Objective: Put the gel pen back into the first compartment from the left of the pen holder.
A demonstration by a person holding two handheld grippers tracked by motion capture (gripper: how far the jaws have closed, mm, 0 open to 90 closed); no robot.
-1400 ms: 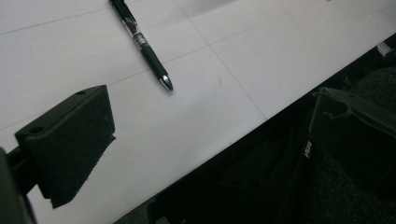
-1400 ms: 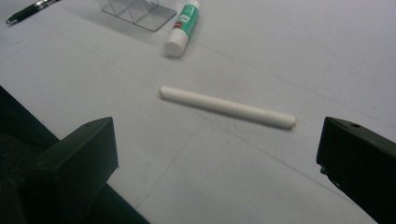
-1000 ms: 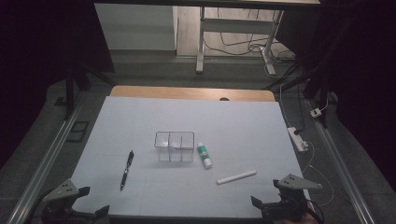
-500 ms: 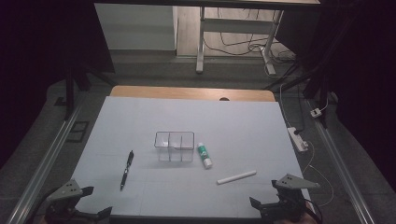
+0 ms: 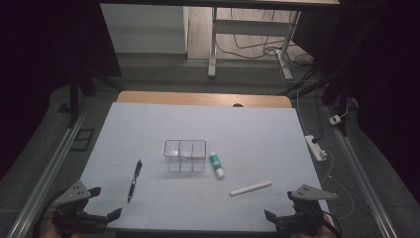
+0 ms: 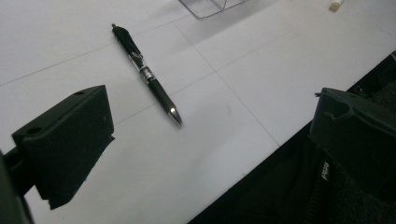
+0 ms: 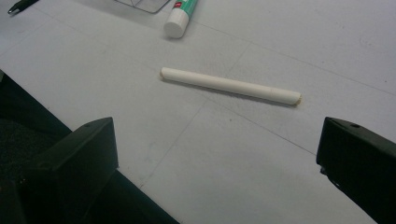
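A: What could have gone wrong? Both tools were spread wide and held nothing.

B: The left tool [image 5: 101, 216] sat at the near edge of the surface [image 5: 257, 129], the pen [image 5: 134, 179] just ahead. The white stick [image 5: 250, 188] lay before the right tool [image 5: 281, 216]. Both are round; a skewed pinch might have rolled them.

A: Anything in the way?

B: No. The clear box [image 5: 184, 150] and the glue stick [image 5: 216, 165] lay farther off.

Looks like a lab or recording room: white-covered table [image 5: 208, 124] inside a dark frame, floor rails [image 5: 47, 173], loose cables [image 5: 257, 47], power strip [image 5: 317, 148] at right.
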